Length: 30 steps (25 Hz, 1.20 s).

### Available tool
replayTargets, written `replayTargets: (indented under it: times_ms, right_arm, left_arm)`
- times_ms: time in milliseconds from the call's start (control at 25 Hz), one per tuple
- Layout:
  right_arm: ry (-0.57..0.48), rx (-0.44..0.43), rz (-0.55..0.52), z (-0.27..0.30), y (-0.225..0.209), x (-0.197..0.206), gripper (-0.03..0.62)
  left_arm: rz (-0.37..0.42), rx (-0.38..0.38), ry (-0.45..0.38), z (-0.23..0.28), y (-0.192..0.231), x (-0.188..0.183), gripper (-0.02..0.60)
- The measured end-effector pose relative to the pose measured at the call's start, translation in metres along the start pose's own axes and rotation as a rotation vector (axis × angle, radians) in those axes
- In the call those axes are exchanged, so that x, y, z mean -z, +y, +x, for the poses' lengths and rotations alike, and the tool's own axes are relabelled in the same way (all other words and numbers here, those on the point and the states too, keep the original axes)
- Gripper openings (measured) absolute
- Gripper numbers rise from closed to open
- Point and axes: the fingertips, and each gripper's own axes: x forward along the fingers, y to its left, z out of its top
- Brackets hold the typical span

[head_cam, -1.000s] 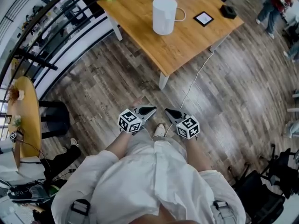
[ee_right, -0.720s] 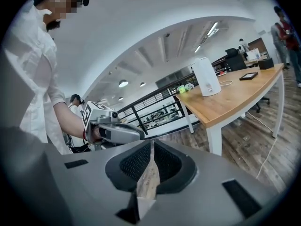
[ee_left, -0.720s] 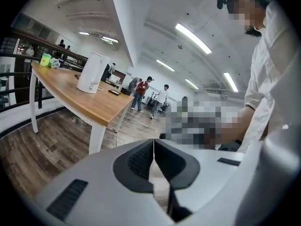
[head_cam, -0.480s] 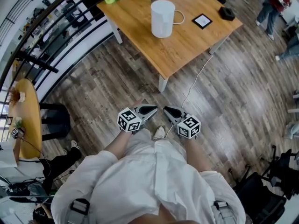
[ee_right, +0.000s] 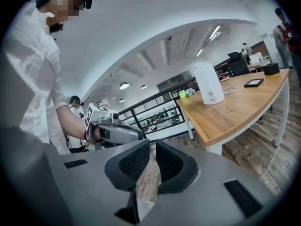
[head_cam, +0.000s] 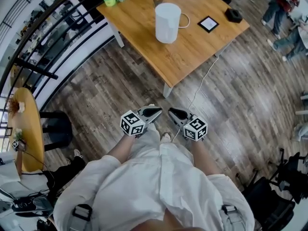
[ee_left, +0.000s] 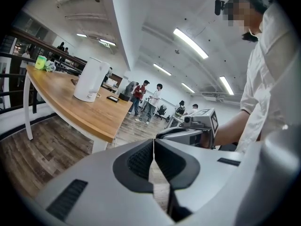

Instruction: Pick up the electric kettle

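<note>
step: approach | kettle (head_cam: 168, 23) is standing on table (head_cam: 192, 49), well apart | left gripper (head_cam: 157, 112) and right gripper (head_cam: 172, 112) are hanging closed, empty | advice: be closing in level; be opening jaws wide before arriving

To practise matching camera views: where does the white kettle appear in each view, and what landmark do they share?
Head view: kettle, top centre.
Left gripper view: kettle, upper left.
Right gripper view: kettle, right of centre.
Shared landmark: the wooden table under it.

Wooden table (head_cam: 192, 47) with white kettle (head_cam: 168, 16)
</note>
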Motion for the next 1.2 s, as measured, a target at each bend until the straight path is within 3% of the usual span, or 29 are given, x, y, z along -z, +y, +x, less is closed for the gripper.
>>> replayTargets:
  times_ms: [360,840,1200]
  right_arm:
    - [0.000,0.054,0.009,0.044,-0.053,-0.047,0.021]
    - [-0.001,0.156,-0.012,0.109,-0.132,-0.119,0.021]
    - [-0.024,0.218,-0.005,0.135,-0.157,-0.145,0.021]
  left_arm:
    - [-0.007,0.036,-0.002,0.006,0.070,-0.045,0.008]
    - [0.069,0.113,-0.002,0.017,0.171,-0.124,0.008]
    - [0.098,0.165,0.015,0.022,0.215,-0.156,0.008]
